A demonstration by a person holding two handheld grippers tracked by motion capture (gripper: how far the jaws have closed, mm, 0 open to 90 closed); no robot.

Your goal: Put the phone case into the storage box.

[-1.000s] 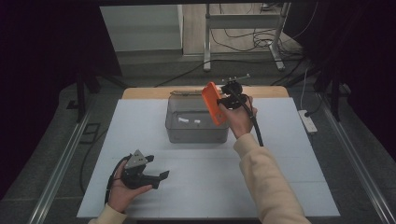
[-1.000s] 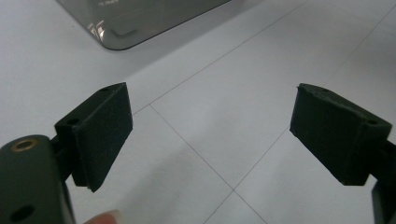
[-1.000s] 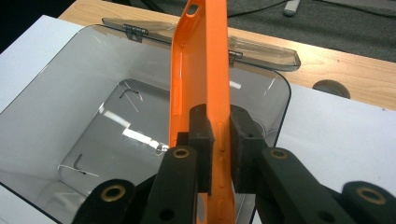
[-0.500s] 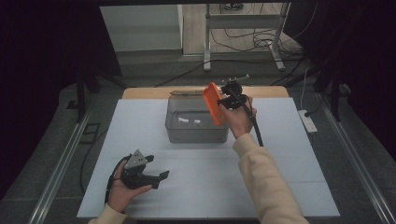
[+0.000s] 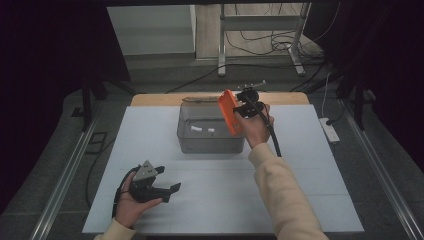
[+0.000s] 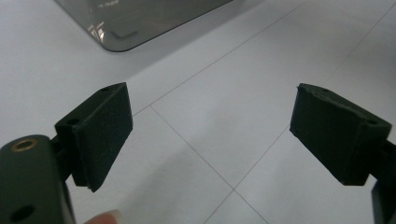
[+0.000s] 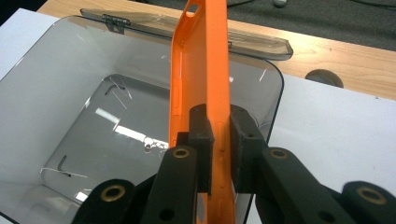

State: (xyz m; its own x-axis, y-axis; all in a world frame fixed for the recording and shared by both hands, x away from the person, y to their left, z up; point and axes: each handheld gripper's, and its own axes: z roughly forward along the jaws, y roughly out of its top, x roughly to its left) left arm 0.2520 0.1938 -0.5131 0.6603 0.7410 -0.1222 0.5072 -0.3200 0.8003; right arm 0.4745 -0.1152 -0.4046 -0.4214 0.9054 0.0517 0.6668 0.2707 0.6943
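Two grippers are in play over one white table [image 5: 150, 130], which we log first as the largest item. On the table, at about 12 o'clock from its centre, we see a smoky grey transparent plastic bin [image 5: 210, 131], open at the top; in the right gripper view its clear lid [image 7: 261, 39] lies just behind the far rim, on the wooden strip. Inside the bin, on its floor, we note small pale bits in the high view, too small to identify.

Next in size: the orange phone case [image 5: 230, 112]. We see it held on edge above the bin's 3 o'clock wall, tilted, its long side running away from the right gripper. In the right gripper view the case [image 7: 201, 70] rises upright between the jaws, over the bin interior.

Right gripper [image 5: 243, 107]: jaws pinching the orange phone case, pads pressed on both faces of its edge.

Left gripper [image 5: 167, 190]: at 7 o'clock on the table, well apart from the bin, resting in the hand just above the surface. Jaws spread wide, bare table between the pads [image 6: 100, 130].
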